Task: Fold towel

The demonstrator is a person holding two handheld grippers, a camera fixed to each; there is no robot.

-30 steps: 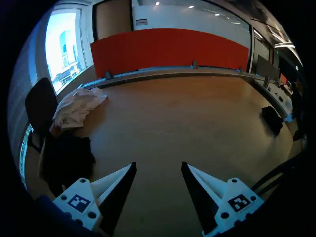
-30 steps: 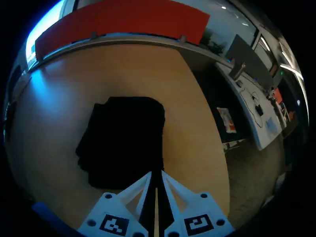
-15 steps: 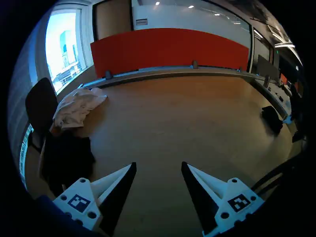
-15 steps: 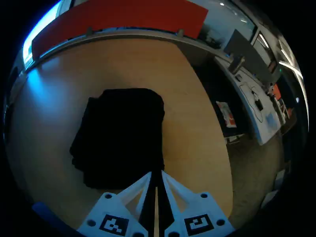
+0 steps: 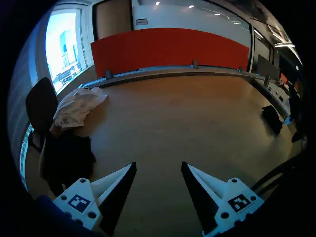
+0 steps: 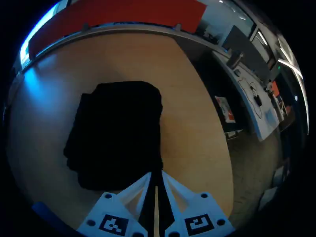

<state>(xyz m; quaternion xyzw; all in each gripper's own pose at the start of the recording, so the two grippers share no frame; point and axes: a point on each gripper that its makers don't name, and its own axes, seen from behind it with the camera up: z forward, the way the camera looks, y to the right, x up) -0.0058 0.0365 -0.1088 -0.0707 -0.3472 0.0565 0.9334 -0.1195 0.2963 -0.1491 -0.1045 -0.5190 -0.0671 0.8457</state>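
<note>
Black towel lies flat on the desk, seemingly part-folded. Our right gripper, nearly closed, meets its 5 o'clock corner. Our left gripper gapes wide. Another fold remains, we judge.

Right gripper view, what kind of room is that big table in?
Probably an office: the long wooden table has a red divider panel along its far edge, and a desk with cables stands beside it.
</note>
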